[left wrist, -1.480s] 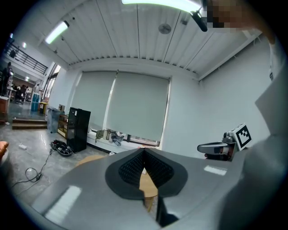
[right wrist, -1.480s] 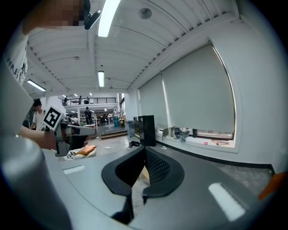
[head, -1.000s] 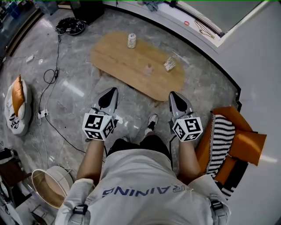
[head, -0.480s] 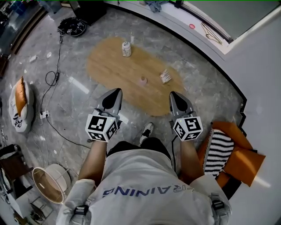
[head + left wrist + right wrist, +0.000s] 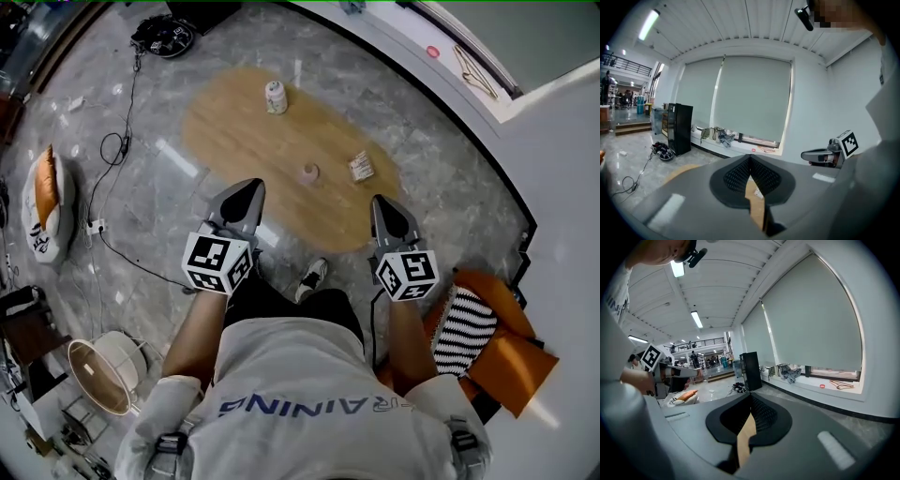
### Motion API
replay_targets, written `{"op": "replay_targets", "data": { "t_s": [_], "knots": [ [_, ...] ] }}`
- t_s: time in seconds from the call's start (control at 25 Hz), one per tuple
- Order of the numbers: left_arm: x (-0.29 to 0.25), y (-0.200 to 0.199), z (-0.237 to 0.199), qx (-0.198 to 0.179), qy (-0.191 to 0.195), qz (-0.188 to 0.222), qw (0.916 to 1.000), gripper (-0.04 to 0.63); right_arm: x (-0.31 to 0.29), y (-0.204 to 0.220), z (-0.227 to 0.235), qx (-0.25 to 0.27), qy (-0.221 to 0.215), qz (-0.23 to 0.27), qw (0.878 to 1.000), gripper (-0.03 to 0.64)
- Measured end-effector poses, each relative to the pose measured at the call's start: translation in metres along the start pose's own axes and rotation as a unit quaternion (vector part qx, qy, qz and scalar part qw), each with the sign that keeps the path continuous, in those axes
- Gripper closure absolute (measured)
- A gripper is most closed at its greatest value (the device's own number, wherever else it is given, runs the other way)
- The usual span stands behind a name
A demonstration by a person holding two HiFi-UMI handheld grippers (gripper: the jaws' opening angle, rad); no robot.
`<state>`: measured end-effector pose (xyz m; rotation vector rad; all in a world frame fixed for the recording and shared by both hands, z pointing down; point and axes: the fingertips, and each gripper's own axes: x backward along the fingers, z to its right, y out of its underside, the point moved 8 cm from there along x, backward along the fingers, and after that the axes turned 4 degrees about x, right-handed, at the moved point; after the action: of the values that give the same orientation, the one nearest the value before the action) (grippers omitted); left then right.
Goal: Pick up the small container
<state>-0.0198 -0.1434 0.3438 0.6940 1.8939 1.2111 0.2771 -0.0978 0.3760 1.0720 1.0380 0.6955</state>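
Both pairs of fingers clenched empty, left gripper (image 5: pixel 251 187), right gripper (image 5: pixel 382 202), small container (image 5: pixel 308 173) on table (image 5: pixel 234 131)

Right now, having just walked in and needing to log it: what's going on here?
A person stands at a low oval wooden table, holding two tools. The left tool and right tool are both shut and empty, pointed toward the table. The small pink container sits untouched mid-table, with a jar at the far end and a packet to its right. Nothing has been picked up yet.
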Motion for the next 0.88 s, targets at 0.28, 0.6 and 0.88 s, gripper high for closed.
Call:
{"op": "replay_targets", "data": {
  "t_s": [0.28, 0.6, 0.88],
  "knots": [
    [-0.021, 0.006, -0.053, -0.004, 0.027, -0.028, 0.9992, 0.594, -0.041, 0.004, -0.017, -0.01, 0.03, -0.014, 0.999, 0.6],
    [-0.03, 0.005, -0.094, -0.01, 0.042, -0.043, 0.9981, 0.595, -0.073, 0.007, -0.034, -0.013, 0.048, -0.026, 0.998, 0.595],
    [-0.031, 0.01, -0.089, 0.003, 0.037, -0.042, 0.9984, 0.594, -0.08, 0.014, -0.038, 0.0, 0.039, -0.04, 0.998, 0.4]
  ]
}}
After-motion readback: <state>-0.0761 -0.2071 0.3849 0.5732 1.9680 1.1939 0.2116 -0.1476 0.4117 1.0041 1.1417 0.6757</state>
